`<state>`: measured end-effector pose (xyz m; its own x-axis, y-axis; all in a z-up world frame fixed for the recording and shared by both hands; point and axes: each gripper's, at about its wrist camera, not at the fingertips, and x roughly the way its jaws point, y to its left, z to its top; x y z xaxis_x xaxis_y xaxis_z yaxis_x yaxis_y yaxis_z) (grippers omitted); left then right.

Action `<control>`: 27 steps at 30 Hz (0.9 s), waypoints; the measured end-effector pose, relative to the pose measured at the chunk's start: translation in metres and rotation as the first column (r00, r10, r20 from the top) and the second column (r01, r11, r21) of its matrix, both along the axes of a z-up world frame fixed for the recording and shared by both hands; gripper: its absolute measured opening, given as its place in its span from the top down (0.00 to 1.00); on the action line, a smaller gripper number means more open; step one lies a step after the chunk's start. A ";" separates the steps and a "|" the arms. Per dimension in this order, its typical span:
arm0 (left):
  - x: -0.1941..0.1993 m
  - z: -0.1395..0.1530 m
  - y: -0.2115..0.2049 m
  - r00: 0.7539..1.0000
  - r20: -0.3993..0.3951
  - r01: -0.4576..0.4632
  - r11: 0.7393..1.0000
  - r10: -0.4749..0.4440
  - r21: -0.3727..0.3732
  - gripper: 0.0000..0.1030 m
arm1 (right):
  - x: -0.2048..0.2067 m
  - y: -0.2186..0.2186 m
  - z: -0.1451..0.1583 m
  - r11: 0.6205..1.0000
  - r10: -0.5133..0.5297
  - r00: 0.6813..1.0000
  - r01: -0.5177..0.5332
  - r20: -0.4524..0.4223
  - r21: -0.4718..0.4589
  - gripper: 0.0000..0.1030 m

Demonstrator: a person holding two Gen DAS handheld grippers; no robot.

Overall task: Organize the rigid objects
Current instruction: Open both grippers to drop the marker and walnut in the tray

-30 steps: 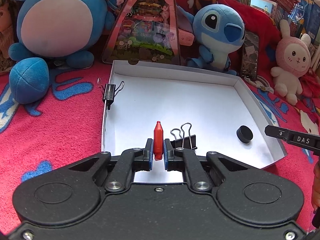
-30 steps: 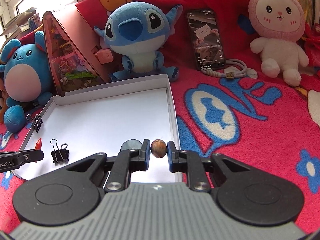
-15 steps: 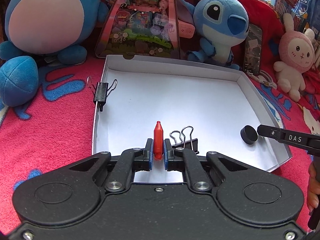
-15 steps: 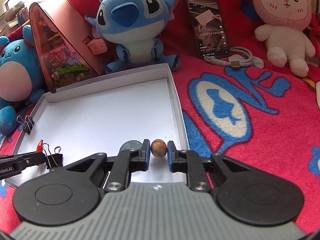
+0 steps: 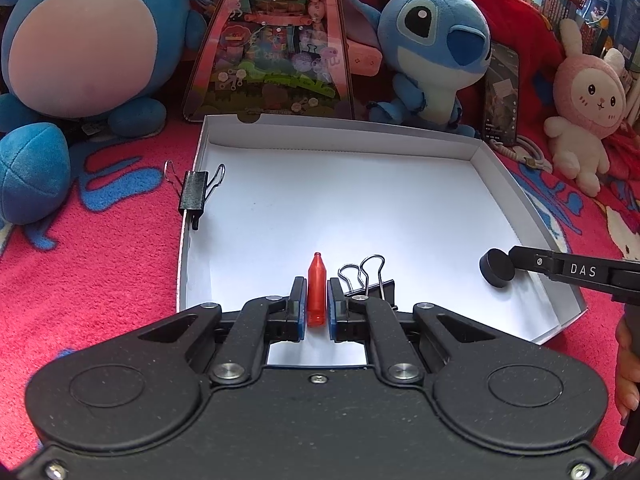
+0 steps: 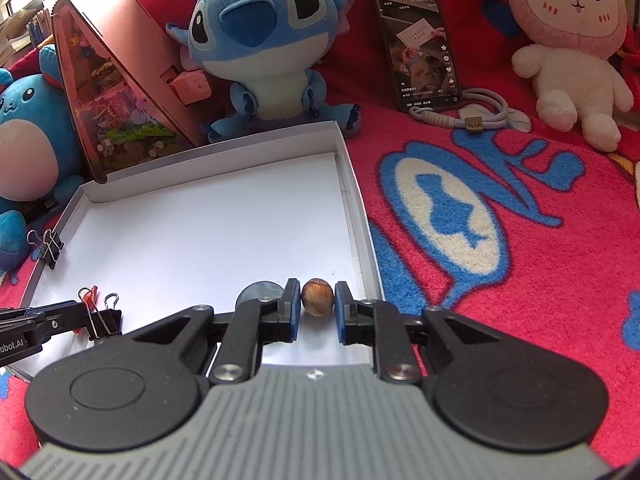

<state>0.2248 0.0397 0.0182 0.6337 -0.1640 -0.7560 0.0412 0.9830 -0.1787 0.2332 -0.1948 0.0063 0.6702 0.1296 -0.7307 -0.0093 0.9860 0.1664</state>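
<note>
A shallow white box lid lies on the red blanket. My left gripper is shut on a small red crayon-shaped piece, held low over the lid's near edge. Just right of it a black binder clip rests on the lid floor. Another binder clip is clamped on the lid's left wall. My right gripper is shut on a brown nut-like ball above the lid's near right corner, beside a black round disc.
Plush toys ring the lid: a blue round one, a blue big-eared one, a pink rabbit. A pink triangular toy box stands behind the lid. A phone with a coiled cable lies at the back right.
Both grippers edged slightly forward and down over the lid, still gripping their pieces. Nothing was released or picked up.
</note>
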 end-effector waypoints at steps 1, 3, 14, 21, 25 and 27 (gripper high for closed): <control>0.000 0.000 0.000 1.000 0.000 -0.001 1.000 0.001 -0.003 0.90 | 0.000 0.000 0.000 1.000 -0.001 1.000 0.001 0.000 0.002 0.79; 0.000 0.000 0.000 1.000 0.000 -0.003 1.000 0.003 -0.008 0.90 | 0.001 0.000 0.000 1.000 -0.003 1.000 0.003 -0.001 0.007 0.78; -0.009 0.010 0.004 1.000 0.030 0.003 1.000 -0.002 -0.013 0.81 | -0.003 -0.003 0.001 1.000 0.000 1.000 0.000 0.003 0.029 0.73; -0.022 0.022 0.000 0.997 0.071 0.025 1.000 -0.024 -0.006 0.65 | -0.014 -0.002 0.008 0.999 0.024 0.999 -0.025 0.033 0.027 0.60; -0.031 0.028 -0.001 0.996 0.086 0.032 0.999 -0.031 -0.009 0.63 | -0.023 -0.001 0.013 0.999 0.040 0.998 -0.041 0.056 0.012 0.56; -0.035 0.030 -0.001 0.995 0.093 0.033 0.999 -0.032 -0.008 0.60 | -0.026 0.000 0.015 0.999 0.049 0.997 -0.049 0.067 0.006 0.55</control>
